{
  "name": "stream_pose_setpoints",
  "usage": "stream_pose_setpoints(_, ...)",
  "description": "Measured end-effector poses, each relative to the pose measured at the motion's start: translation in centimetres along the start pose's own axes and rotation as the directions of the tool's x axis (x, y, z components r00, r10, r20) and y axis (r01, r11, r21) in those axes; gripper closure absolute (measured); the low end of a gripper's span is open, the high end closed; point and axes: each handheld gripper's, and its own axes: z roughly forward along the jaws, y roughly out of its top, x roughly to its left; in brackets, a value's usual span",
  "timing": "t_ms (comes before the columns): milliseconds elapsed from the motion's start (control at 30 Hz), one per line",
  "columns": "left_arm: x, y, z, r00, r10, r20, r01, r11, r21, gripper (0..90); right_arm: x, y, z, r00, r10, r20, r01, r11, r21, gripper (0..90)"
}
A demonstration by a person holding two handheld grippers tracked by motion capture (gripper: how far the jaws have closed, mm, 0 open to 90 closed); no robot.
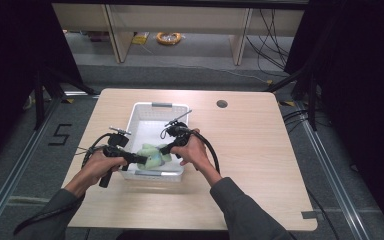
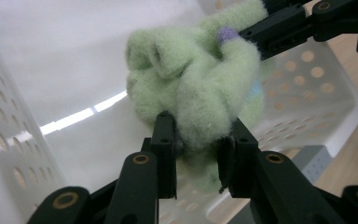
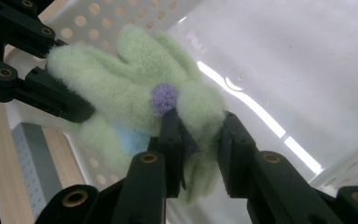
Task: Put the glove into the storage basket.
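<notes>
A fuzzy pale-green glove [image 1: 152, 155] with a purple pom-pom [image 3: 165, 97] and a light blue patch hangs bunched inside the near end of a white perforated basket [image 1: 157, 105]. My left gripper [image 1: 139, 159] is shut on the glove's lower fold [image 2: 191, 79], its pads [image 2: 165, 135] pressed into the fleece. From the other side my right gripper [image 1: 164, 149] is shut on another fold just below the pom-pom [image 3: 121, 79]. The left gripper view has the right gripper [image 2: 256, 18] at its upper right. The right gripper view has the left gripper [image 3: 72, 77] at its upper left.
The basket's walls [image 2: 9, 140] stand close on both sides of the jaws. It sits on a light wooden table [image 1: 250, 150] with a round cable hole [image 1: 222, 104] at the back. Bare tabletop lies right of the basket. Desk legs and a yellow cable coil [image 1: 168, 37] are on the floor beyond.
</notes>
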Motion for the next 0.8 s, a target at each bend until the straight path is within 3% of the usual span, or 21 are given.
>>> stream_pose_setpoints(33, -0.1, 0.0, 0.2, 0.9998, -0.019, 0.000, 0.019, 0.9998, -0.009, 69.1, 0.0, 0.0, 0.1, 0.9999, 0.005, 0.013, -0.005, 1.000, 0.007, 73.9)
stream_pose_setpoints(233, 0.0, 0.0, 0.3, 0.9983, -0.015, -0.057, 0.014, 0.9998, -0.014, 62.4, 0.0, 0.0, 0.7, 0.9996, 0.018, 0.020, -0.019, 1.000, 0.023, 73.9)
stream_pose_setpoints(333, 0.2, 0.2, 0.1, 0.9977, -0.033, -0.059, 0.030, 0.9986, -0.044, 58.4, 0.0, 0.1, 0.8, 0.9987, 0.003, 0.050, -0.006, 0.999, 0.043, 73.9)
stream_pose_setpoints(367, 0.2, 0.2, 0.0, 0.9968, -0.055, -0.057, 0.051, 0.9963, -0.068, 57.9, -0.1, 0.2, 0.9, 0.9977, -0.035, 0.057, 0.032, 0.999, 0.040, 73.8)
stream_pose_setpoints(500, -0.2, 0.5, -0.7, 0.9956, -0.042, -0.084, 0.032, 0.9931, -0.113, 56.7, 0.1, 0.4, 1.1, 0.9970, -0.029, 0.072, 0.025, 0.998, 0.052, 73.6)
stream_pose_setpoints(667, -1.3, 0.5, -1.7, 0.9958, -0.021, -0.089, 0.007, 0.9877, -0.156, 52.8, 0.3, 0.5, 1.0, 0.9972, -0.008, 0.074, 0.002, 0.997, 0.080, 72.6)
stream_pose_setpoints(800, -2.3, 0.0, -2.3, 0.9963, -0.008, -0.086, -0.009, 0.9817, -0.190, 48.4, -0.1, 0.7, 1.1, 0.9973, -0.021, 0.070, 0.016, 0.997, 0.076, 70.7)
